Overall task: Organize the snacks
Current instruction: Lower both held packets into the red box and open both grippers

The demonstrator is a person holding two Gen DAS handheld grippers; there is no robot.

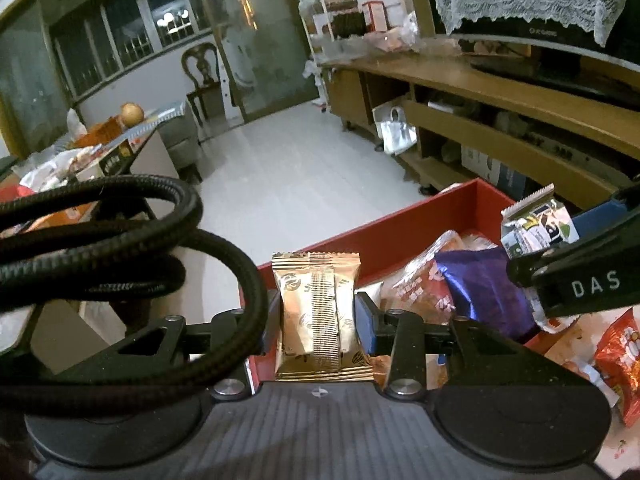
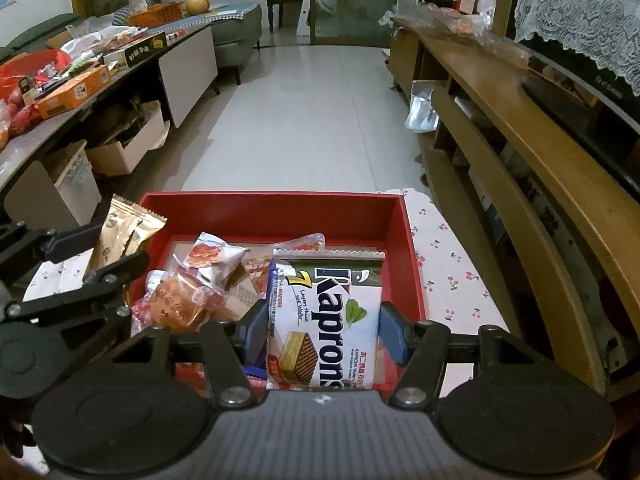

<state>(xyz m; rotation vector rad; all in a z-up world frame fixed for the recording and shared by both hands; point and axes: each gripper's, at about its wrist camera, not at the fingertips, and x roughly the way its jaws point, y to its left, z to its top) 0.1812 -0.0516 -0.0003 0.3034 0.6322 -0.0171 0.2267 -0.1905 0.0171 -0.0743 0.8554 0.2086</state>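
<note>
Gold snack packet (image 1: 320,316): clamped upright in the left tool (image 1: 318,320), long axis vertical, held just outside the left wall of the red box (image 2: 412,256). Wafer packet (image 2: 328,320): gripped in the right tool (image 2: 324,332), long axis pointing away, held above the box interior, so judged nearer to release. Red box contents: several wrapped pastries (image 2: 180,304) and a purple packet (image 1: 480,280). The box is set on a cherry-print counter (image 2: 452,280).
</note>
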